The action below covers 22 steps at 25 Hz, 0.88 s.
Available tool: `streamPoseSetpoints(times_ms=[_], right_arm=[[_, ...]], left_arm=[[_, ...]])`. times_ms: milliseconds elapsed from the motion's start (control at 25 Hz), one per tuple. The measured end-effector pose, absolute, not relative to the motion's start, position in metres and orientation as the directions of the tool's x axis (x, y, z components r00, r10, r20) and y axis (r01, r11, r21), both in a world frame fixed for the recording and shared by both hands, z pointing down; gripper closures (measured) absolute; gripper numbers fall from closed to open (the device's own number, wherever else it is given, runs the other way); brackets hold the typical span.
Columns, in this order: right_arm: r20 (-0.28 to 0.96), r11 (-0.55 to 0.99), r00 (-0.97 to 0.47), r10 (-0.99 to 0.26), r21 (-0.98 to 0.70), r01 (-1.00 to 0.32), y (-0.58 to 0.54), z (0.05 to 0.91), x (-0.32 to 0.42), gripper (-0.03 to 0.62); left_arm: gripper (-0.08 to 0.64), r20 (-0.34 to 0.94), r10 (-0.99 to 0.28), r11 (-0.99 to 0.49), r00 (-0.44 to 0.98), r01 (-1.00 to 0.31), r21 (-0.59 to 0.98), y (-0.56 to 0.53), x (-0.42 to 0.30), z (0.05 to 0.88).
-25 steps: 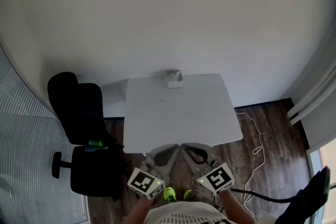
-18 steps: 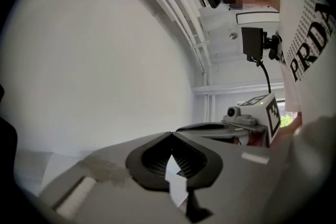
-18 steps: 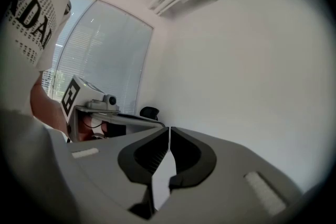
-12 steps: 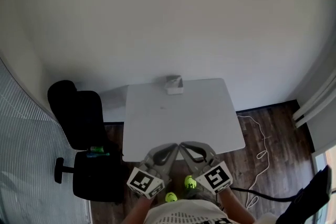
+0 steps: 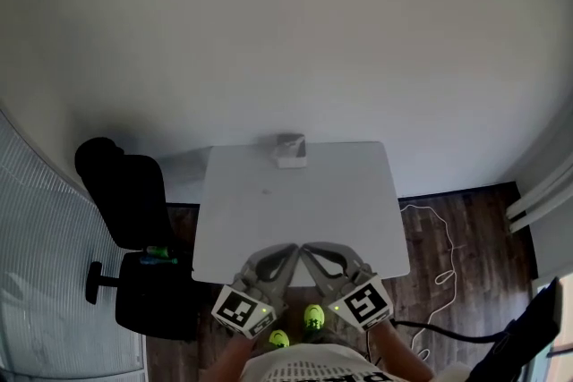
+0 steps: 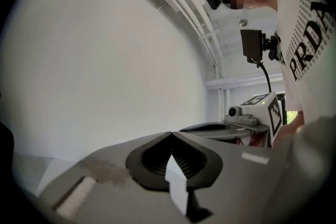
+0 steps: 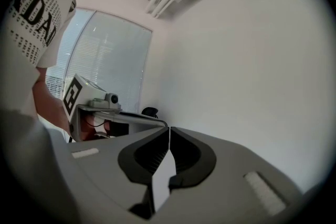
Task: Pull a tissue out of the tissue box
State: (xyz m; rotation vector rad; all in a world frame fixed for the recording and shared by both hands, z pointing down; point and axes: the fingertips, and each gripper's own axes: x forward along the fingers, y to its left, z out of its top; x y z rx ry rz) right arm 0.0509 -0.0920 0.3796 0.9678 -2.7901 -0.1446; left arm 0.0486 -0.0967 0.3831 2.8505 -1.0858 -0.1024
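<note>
Wall [image 5: 286, 22]: plain white, fills the upper half of the head view.
Floor [image 5: 466, 228]: dark wood boards, showing right of and below the table.
Blinds [image 5: 40, 282]: pale slatted surface down the lower left edge of the head view.
Table [image 5: 295, 210]: white square top in the centre of the head view, its far edge against the wall.
Chair [image 5: 134, 219]: black office chair just left of the table, with a small green thing [image 5: 159, 253] on its seat.
Left gripper [image 5: 288, 251]: low in the head view, at the table's near edge, left of centre. In the left gripper view its jaws meet at the tips with nothing clamped between them, so it is closed and empty.
Right gripper [image 5: 311, 250]: just beside the left one, tips nearly touching it, at the same near edge. In the right gripper view its jaws are pressed together on nothing, so it too is closed and empty.
Marker cubes: one on each gripper, at the bottom of the head view close to the person's arms.
Tissue box [image 5: 290, 151]: small pale box at the middle of the table's far edge, by the wall, well apart from both grippers. It is too small to make out any tissue.
Cable [image 5: 436, 246]: thin white line lying loose on the floor right of the table.
Shoes [image 5: 313, 316]: neon yellow, between the two cubes at the bottom.
</note>
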Motion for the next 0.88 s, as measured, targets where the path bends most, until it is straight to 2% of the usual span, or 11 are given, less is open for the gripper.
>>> streamPoseSetpoints(times_ms=[360, 880], right_arm=[[0.111, 0.837, -0.831, -0.545, 0.123, -0.533, -0.127, 0.383, 0.074, 0.588], [0.088, 0.855, -0.852, -0.516, 0.111, -0.506, -0.165, 0.382, 0.069, 0.594]], left_arm=[[0.572, 0.006, -0.735, -0.674, 0.678, -0.731, 0.106, -0.129, 0.071, 0.390], [0.571, 0.017, -0.754, -0.653, 0.657, -0.752, 0.091, -0.166, 0.068, 0.395]])
